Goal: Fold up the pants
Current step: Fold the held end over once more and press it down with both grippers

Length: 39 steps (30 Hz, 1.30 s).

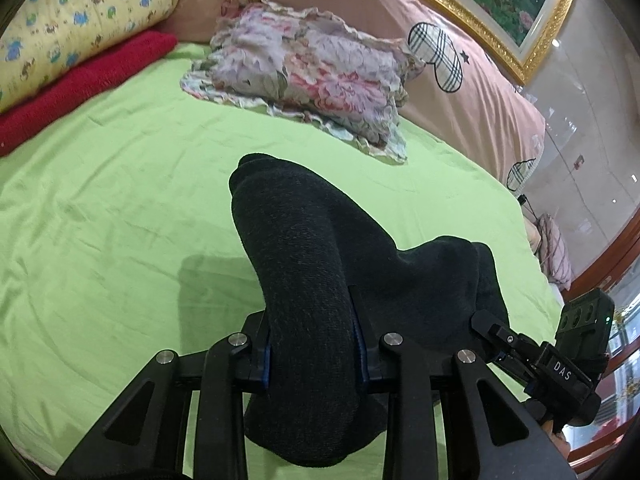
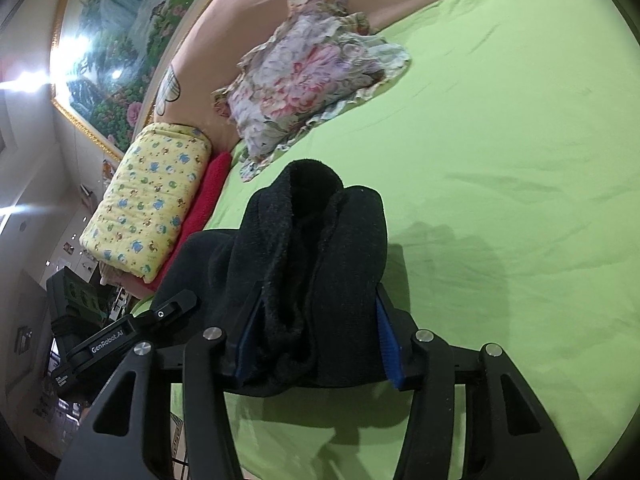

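Left gripper (image 1: 314, 344): jaws pinching a bunched fold of dark charcoal knit pants (image 1: 304, 248), lifted above the lime-green bedsheet (image 1: 120, 200). Right gripper (image 2: 316, 344): jaws clamped on the same pants' thick, fuzzy, rolled edge.

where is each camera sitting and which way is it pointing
Left wrist: sits on the left gripper, looking forward along its fingers over the green sheet; its jaws clamp the dark pants, and the right gripper shows at the right edge.
Right wrist: sits on the right gripper, facing the same bed; its jaws clamp the pants, with the left gripper at the left.
Shared: pants, floral cloth, yellow pillow.
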Available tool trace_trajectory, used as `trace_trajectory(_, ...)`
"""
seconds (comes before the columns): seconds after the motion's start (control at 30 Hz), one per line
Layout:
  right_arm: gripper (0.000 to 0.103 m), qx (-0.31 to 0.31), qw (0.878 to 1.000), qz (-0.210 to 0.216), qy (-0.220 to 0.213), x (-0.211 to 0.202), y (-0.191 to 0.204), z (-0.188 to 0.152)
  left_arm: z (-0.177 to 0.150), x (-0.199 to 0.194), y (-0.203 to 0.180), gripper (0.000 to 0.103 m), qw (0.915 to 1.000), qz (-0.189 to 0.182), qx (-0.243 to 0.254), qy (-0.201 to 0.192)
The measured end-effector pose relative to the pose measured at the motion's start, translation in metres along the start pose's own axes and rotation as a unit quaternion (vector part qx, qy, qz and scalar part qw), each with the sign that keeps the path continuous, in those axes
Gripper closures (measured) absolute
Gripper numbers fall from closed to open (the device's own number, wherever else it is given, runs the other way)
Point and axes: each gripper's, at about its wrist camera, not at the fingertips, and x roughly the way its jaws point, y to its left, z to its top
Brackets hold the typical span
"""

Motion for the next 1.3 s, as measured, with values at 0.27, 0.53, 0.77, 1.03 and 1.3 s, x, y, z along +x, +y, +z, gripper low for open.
trace_trajectory(0.27, 0.051, -0.024, 1.000, 0.000, -0.006, 0.014, 0.018, 0.016, 0.015, -0.003, 0.010, 0.074, 0.9999, 0.009, 0.001, -0.013)
trace_trajectory(0.53, 0.051, -0.038, 0.999, 0.000, -0.006, 0.032, 0.028, 0.032, 0.037, 0.007, 0.017, 0.074, 0.9996, 0.016, 0.003, -0.022)
trace_trajectory(0.77, 0.051, -0.042, 0.999, -0.005, -0.010, 0.051, 0.029, 0.056, 0.069, 0.028, 0.020, 0.074, 0.9996, 0.013, -0.001, -0.025)
trace_trajectory(1.03, 0.051, -0.047, 0.999, -0.009, -0.001, 0.079, 0.027, 0.083, 0.095, 0.050, 0.021, 0.074, 0.9994, 0.019, -0.001, -0.027)
trace_trajectory(1.3, 0.051, -0.056, 0.998, -0.015, 0.005, 0.102, 0.027, 0.106, 0.117, 0.072, 0.027, 0.074, 0.9994, 0.026, -0.006, -0.021)
